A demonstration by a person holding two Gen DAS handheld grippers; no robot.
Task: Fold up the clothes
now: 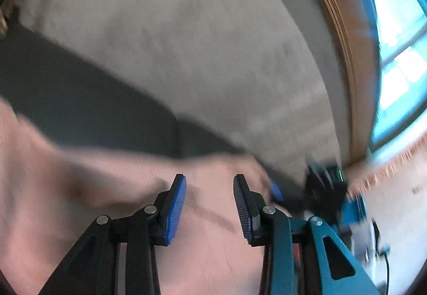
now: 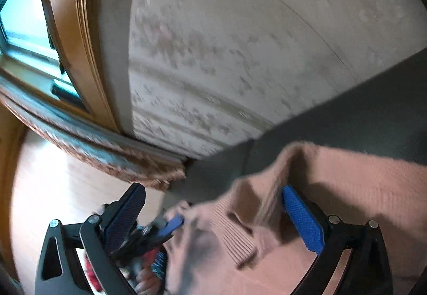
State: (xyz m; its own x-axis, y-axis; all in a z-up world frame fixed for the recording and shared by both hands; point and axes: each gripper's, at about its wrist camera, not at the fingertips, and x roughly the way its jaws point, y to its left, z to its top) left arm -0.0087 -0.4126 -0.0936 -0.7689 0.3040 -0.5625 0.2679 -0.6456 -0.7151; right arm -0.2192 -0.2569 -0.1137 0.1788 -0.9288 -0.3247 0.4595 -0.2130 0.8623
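A pink sweater (image 1: 202, 255) lies bunched on the grey bed (image 1: 101, 113). Left tongs (image 1: 209, 208) and right tongs (image 2: 213, 217) are both spread wide over it, pinching nothing. No containers show.

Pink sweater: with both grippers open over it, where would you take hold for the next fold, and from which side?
Probably at the ribbed band of the pink sweater. It lies bunched between the open right gripper fingers, raised off the dark surface, so closing in from the window-side edge should pinch it. Motion blur hides whether it is a cuff or the hem. The left gripper hovers open over flat fabric.
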